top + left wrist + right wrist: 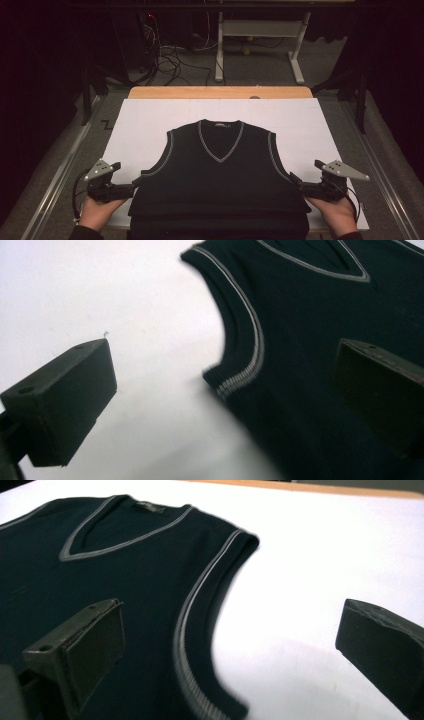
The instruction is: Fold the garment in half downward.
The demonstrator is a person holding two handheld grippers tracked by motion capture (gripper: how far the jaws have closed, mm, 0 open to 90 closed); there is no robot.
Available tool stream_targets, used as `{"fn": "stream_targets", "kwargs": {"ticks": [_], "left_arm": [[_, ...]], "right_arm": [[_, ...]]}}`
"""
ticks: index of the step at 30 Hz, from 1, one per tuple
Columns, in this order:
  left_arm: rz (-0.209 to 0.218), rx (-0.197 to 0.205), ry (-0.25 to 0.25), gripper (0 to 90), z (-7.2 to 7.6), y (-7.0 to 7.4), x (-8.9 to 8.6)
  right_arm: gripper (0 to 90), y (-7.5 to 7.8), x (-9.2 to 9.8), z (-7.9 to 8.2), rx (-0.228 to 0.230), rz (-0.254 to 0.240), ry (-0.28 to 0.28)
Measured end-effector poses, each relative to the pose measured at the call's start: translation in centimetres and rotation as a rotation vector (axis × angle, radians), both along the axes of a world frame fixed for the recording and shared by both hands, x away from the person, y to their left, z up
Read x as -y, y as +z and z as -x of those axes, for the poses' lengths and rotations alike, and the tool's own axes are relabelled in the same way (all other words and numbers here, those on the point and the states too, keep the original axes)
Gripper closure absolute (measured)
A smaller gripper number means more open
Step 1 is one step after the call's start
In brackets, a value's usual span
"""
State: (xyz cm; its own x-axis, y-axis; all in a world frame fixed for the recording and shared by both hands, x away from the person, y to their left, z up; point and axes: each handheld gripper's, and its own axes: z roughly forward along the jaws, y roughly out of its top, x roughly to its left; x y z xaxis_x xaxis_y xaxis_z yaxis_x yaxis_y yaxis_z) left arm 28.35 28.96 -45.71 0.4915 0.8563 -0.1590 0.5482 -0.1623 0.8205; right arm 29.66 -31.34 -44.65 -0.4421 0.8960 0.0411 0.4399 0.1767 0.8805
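- Black sweater vest (218, 170) lies flat on white sheet (145, 120) over the counter (220, 92), neckline far side, ready for folding.
- Left gripper (131, 183) at vest's left armhole, jaws wide, holding nothing.
- Right gripper (299, 181) at vest's right armhole, likewise wide and empty.

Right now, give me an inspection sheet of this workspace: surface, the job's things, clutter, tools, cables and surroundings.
Surface: white sheet covering a wooden table; flat and bare around the garment.
Job's things: black sleeveless vest with grey-trimmed V-neck, lying flat, neck away from the person, hem at the near edge.
Clutter: nothing seen.
Tools: left tool open at the vest's left side below the armhole, holding nothing; right tool open at the vest's right side, holding nothing.
Cables: a cable loops from the left tool; loose cables on the floor beyond the table.
Surroundings: dim room, grey floor, white stand frame behind the table.
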Motion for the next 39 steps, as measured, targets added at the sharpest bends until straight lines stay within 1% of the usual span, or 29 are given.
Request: {"fn": "stream_targets", "kwargs": {"ticks": [3, 6, 9, 10, 11, 12, 13, 15, 16, 17, 18, 19, 20, 21, 22, 23, 24, 25, 26, 27, 28, 30, 32, 33, 34, 35, 36, 37, 39], "left_arm": [[-0.003, 0.007, 0.002, 0.0, -1.2, 0.7, 0.2], [-0.008, 0.009, 0.002, 0.0, -2.6, 1.6, 0.7], [0.003, 0.009, -0.007, 0.0, -3.9, 2.4, 1.3], [0.003, 0.009, -0.007, 0.0, -3.9, 2.4, 1.3], [0.000, 0.003, -0.011, 0.0, -4.8, 2.7, 1.7], [0.000, 0.003, -0.011, 0.0, -4.8, 2.7, 1.7], [0.001, -0.004, -0.013, 0.0, -5.7, 2.9, 2.2], [0.008, -0.014, -0.008, 0.0, -6.6, 2.9, 2.5], [0.001, -0.022, -0.005, 0.0, -7.1, 3.0, 2.7], [0.001, -0.022, -0.005, 0.0, -7.1, 3.0, 2.7], [-0.010, -0.030, -0.001, 0.0, -7.7, 3.0, 3.0], [-0.015, -0.042, 0.002, 0.0, -8.5, 3.0, 3.3], [-0.015, -0.042, 0.002, 0.0, -8.5, 3.0, 3.3], [-0.027, -0.055, -0.001, 0.0, -9.4, 3.2, 3.5], [-0.030, -0.055, 0.000, 0.0, -9.7, 3.5, 3.6], [-0.030, -0.055, 0.000, 0.0, -9.7, 3.5, 3.6], [-0.020, -0.046, 0.003, 0.0, -10.4, 4.0, 3.6], [-0.020, -0.046, 0.003, 0.0, -10.4, 4.0, 3.6], [-0.007, -0.045, 0.009, 0.0, -10.8, 4.3, 3.6], [-0.008, -0.045, 0.016, 0.0, -11.3, 4.8, 3.6], [-0.008, -0.045, 0.016, 0.0, -11.3, 4.8, 3.6], [-0.018, -0.047, 0.017, 0.0, -12.2, 5.4, 4.0], [-0.018, -0.045, 0.015, 0.0, -12.5, 5.5, 4.1], [-0.010, -0.047, 0.009, 0.0, -13.1, 5.7, 4.5], [-0.010, -0.047, 0.009, 0.0, -13.1, 5.7, 4.5], [-0.010, -0.048, 0.022, 0.1, -13.6, 5.4, 4.8], [0.004, -0.065, 0.026, 0.7, -13.9, 5.1, 4.9], [0.017, -0.090, 0.029, 0.7, -14.2, 4.7, 5.1], [0.014, -0.133, 0.029, 0.7, -14.8, 4.0, 5.6]], "right_arm": [[0.2, 0.2, -0.4, -1.5, -0.018, 0.015, 0.004], [0.2, 0.7, -1.1, -2.7, -0.013, 0.036, 0.005], [0.2, 1.3, -1.6, -3.6, -0.003, 0.031, 0.011], [0.2, 1.3, -1.6, -3.6, -0.003, 0.031, 0.011], [0.2, 1.6, -2.1, -4.3, -0.003, 0.046, 0.013], [0.2, 1.6, -2.1, -4.3, -0.003, 0.046, 0.013], [0.2, 1.7, -2.4, -5.1, -0.008, 0.058, 0.013], [0.2, 1.8, -2.8, -5.7, -0.014, 0.064, 0.010], [0.2, 1.8, -3.0, -6.0, -0.013, 0.068, 0.010], [0.2, 1.8, -3.0, -6.0, -0.013, 0.068, 0.010], [0.2, 1.8, -3.3, -6.8, -0.025, 0.068, 0.011], [0.3, 1.8, -3.4, -7.0, -0.029, 0.067, 0.008], [0.2, 1.8, -3.5, -7.4, -0.034, 0.070, 0.006], [0.2, 1.8, -3.7, -7.8, -0.038, 0.078, 0.005], [0.3, 1.9, -3.8, -8.1, -0.043, 0.080, 0.003], [0.3, 2.0, -3.9, -8.4, -0.048, 0.085, 0.002], [0.3, 2.0, -4.0, -8.7, -0.054, 0.084, 0.001], [0.4, 2.1, -4.1, -9.0, -0.057, 0.088, 0.000], [0.4, 2.1, -4.1, -9.0, -0.057, 0.088, 0.000], [0.4, 2.3, -4.3, -9.8, -0.065, 0.104, -0.005], [0.4, 2.4, -4.4, -10.0, -0.067, 0.103, -0.008], [0.4, 2.6, -4.5, -10.7, -0.073, 0.095, -0.020], [0.9, 2.8, -4.6, -11.2, -0.072, 0.091, -0.026], [1.4, 2.8, -4.6, -11.5, -0.072, 0.092, -0.029], [1.7, 2.7, -4.7, -11.8, -0.074, 0.094, -0.030], [1.8, 2.5, -4.8, -12.1, -0.086, 0.099, -0.036], [2.3, 2.3, -4.8, -12.5, -0.097, 0.102, -0.041], [2.9, 2.0, -4.9, -12.8, -0.111, 0.106, -0.043], [4.8, 1.6, -5.2, -13.3, -0.138, 0.110, -0.045]]}}
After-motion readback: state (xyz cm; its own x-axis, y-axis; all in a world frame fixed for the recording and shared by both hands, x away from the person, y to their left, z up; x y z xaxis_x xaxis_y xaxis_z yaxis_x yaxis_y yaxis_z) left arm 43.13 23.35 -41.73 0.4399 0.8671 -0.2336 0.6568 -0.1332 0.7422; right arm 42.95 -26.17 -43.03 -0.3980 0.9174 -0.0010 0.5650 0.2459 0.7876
